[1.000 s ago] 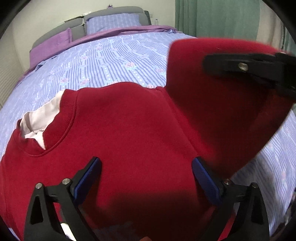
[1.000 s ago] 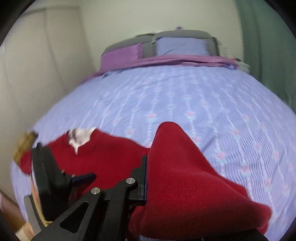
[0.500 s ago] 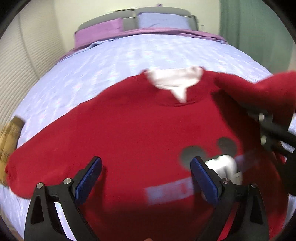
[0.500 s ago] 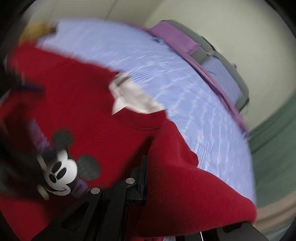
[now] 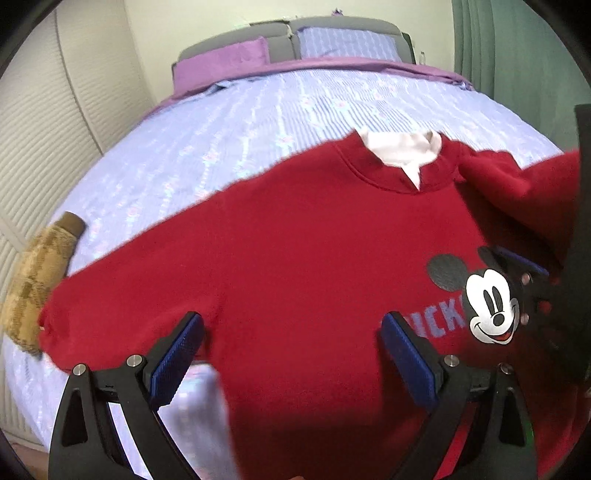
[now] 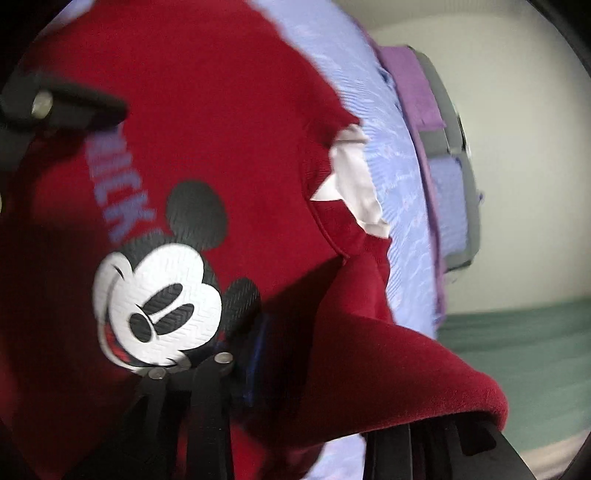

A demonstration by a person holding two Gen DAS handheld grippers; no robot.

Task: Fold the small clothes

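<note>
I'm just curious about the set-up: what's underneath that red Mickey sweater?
The red sweater lies on a blue striped bedsheet, which shows all around it. A white collar peeks out at the neck. Whatever else lies beneath the body is covered.

left wrist – low, facing headboard (image 5: 332, 29) | right wrist – close, rolled | shared: sweater (image 5: 314, 258)

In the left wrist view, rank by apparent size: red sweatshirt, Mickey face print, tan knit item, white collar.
1. red sweatshirt
2. tan knit item, partly cut off at the frame edge
3. Mickey face print and white collar: they look alike, so unranked.
</note>
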